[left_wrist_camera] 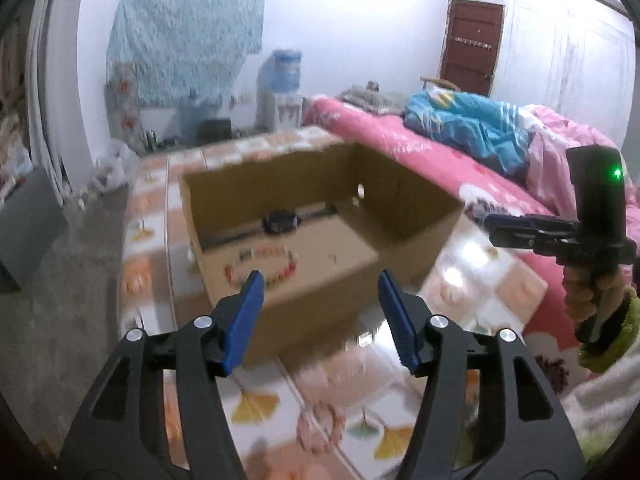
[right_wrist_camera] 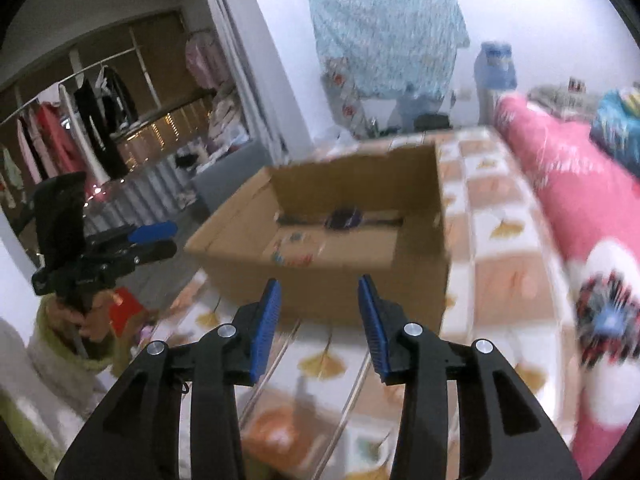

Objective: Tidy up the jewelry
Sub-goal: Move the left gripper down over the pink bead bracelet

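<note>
Hovering before a cardboard box, both grippers empty.
Left wrist view: left gripper (left_wrist_camera: 320,280) jaws apart; bead bracelet (left_wrist_camera: 262,266) near the box's (left_wrist_camera: 420,216) front wall, watch (left_wrist_camera: 280,221) behind. Right wrist view: right gripper (right_wrist_camera: 319,285) jaws apart, holding nothing.

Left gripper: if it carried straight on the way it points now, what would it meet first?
Probably the near wall of the cardboard box, which sits right beyond the open, empty left gripper. A slightly higher line would clear the rim and reach the beaded bracelet inside. Depth is unclear.
</note>
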